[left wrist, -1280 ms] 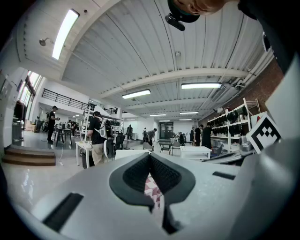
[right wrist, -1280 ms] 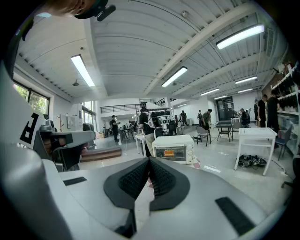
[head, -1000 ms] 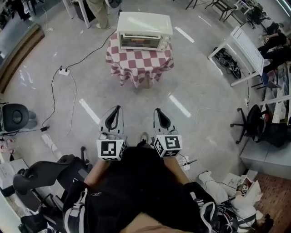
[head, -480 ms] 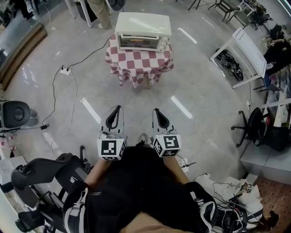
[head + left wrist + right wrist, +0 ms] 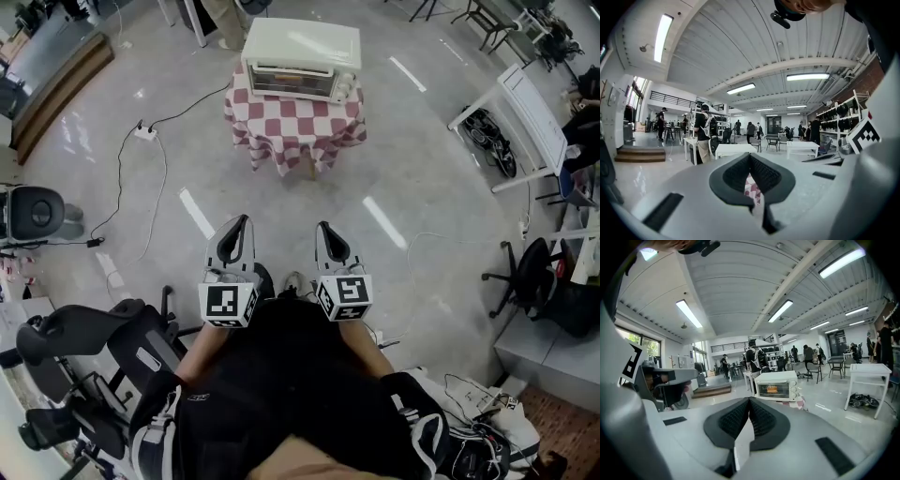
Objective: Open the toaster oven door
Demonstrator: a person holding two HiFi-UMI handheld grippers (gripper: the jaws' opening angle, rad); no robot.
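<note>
A cream toaster oven (image 5: 301,60) with its glass door closed stands on a small table under a red-and-white checked cloth (image 5: 295,120), far ahead of me across the floor. In the right gripper view the toaster oven (image 5: 777,385) shows beyond the jaws, something orange visible behind its glass. My left gripper (image 5: 238,225) and right gripper (image 5: 323,229) are held close to my body, side by side, both shut with nothing between the pads. The left gripper view shows only a sliver of the checked cloth (image 5: 751,185) between the shut jaws.
A power strip and cables (image 5: 145,133) lie on the floor left of the table. A white table (image 5: 525,117) stands at the right, office chairs (image 5: 525,272) near it. A dark wheeled device (image 5: 84,342) is at my lower left. A person's legs (image 5: 220,19) stand behind the oven.
The head view has shifted: the table and oven sit slightly right and lower in the frame than before. Both grippers keep the same pose and stay shut.
</note>
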